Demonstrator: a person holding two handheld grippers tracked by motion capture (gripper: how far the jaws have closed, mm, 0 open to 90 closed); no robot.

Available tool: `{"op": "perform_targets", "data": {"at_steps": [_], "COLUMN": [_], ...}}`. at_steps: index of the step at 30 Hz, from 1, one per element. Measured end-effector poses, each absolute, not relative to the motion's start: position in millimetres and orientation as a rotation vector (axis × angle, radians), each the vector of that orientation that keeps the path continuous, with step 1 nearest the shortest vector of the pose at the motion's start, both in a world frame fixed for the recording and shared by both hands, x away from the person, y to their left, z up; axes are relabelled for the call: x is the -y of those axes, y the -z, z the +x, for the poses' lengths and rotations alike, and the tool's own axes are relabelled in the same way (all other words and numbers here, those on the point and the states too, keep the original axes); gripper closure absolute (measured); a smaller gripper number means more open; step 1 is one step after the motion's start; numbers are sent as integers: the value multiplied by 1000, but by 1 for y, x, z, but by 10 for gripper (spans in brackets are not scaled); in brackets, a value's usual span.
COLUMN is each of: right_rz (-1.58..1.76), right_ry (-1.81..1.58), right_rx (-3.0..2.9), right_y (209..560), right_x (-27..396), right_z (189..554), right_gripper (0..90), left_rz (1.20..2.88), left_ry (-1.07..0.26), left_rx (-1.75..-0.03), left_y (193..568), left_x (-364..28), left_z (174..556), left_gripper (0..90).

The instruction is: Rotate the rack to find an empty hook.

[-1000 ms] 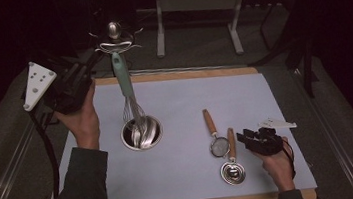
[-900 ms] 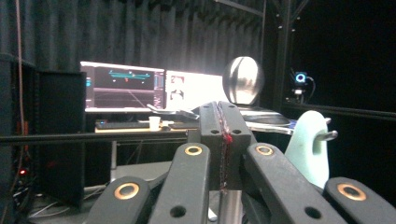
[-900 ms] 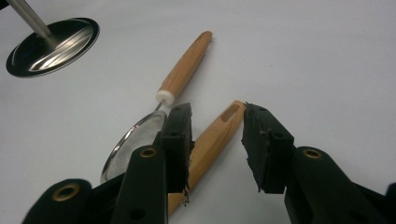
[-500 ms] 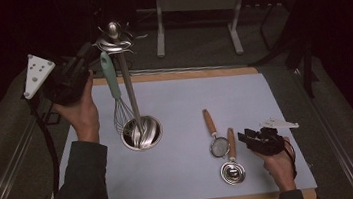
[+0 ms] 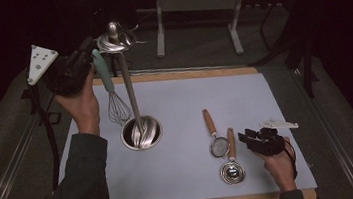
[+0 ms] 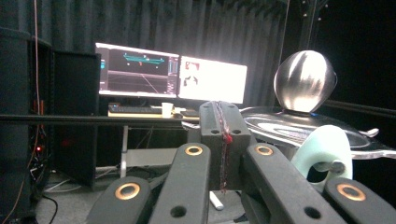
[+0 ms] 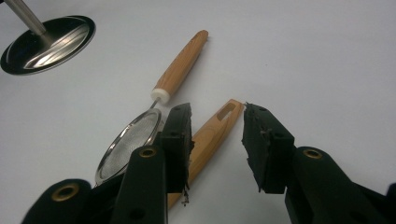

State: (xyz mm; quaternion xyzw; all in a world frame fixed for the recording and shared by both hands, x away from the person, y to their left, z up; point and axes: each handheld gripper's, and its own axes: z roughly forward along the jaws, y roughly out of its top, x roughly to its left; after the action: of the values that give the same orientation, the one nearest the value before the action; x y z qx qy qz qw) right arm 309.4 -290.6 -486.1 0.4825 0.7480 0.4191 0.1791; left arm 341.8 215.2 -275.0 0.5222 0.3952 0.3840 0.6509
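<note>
The left gripper [image 5: 87, 57] is held at 10 o'clock of the mat [image 5: 244, 96] with its jaws pressed together on nothing, and the whisk's [image 5: 116, 106] pale green handle is seen just beside them at their 3 o'clock, under the disc at the top of the steel stand [image 5: 130, 92]; whether the whisk is hooked there cannot be told. The whisk is hung upright, wires down, just at 9 o'clock of the stand's pole. The right gripper [image 5: 245, 137] is kept at 4 o'clock of the mat, jaws spread, with the scoop's [image 5: 232, 166] wooden handle lying between them untouched, and the strainer [image 5: 215, 138] at the scoop's 10 o'clock.
</note>
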Motion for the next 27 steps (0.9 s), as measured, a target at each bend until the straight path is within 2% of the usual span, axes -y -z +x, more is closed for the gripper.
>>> {"op": "perform_targets", "data": {"at_steps": [27], "right_rz": [1376], "right_ry": [-1160], "right_rx": [-2148], "right_y": [489], "right_x": [292], "right_z": [312], "right_gripper": [604], "left_rz": [1195], "left_ry": [-889], "left_rx": [-876], "left_y": [279], "left_x": [-218], "left_z": [321], "left_gripper": [900]}}
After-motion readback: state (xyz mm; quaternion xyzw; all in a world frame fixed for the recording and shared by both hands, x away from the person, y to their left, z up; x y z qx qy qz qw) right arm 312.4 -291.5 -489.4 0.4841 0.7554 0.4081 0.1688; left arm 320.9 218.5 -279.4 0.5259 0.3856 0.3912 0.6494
